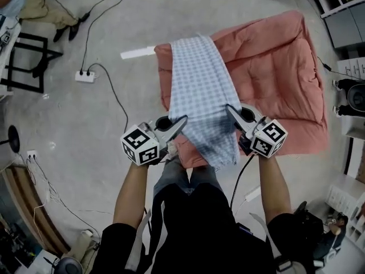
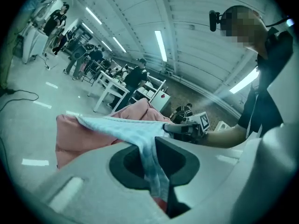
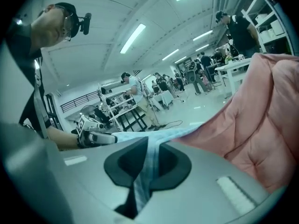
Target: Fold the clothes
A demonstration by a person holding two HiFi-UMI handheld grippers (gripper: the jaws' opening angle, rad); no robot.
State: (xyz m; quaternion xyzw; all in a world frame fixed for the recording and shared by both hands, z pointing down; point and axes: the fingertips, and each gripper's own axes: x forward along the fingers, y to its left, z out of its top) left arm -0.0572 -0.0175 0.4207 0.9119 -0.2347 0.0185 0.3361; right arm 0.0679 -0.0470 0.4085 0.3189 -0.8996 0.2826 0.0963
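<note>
Blue-and-white checked cloth (image 1: 199,84), head view: a long, narrow, soft piece that runs from the far edge of a pink quilted pad (image 1: 274,61) on the grey floor (image 1: 85,130) back toward the person. Its near end is lifted off the pad. Left gripper (image 1: 182,120) pinches the near left corner and right gripper (image 1: 229,109) the near right corner. The stretch between them sags and lies in shadow. White power strip (image 1: 84,76) lies on the floor well left of the pad. The pad under the cloth is covered, and the cloth's lowest hem drops behind the person's knees. No collar or sleeves show, so can't tell what kind of garment it is

Left gripper view: jaws closed tight on a bunched fold of the cloth, which fans out taut to the right gripper across from it, with the pad behind. Below the pads the fabric runs down into the dark slot and is cut off

Right gripper view: jaws likewise clamped on a thin gathered strip of the cloth, its edge stretched level to the left gripper. The pad fills the right side, with its far end out of frame. The checks are hard to read in both gripper views
</note>
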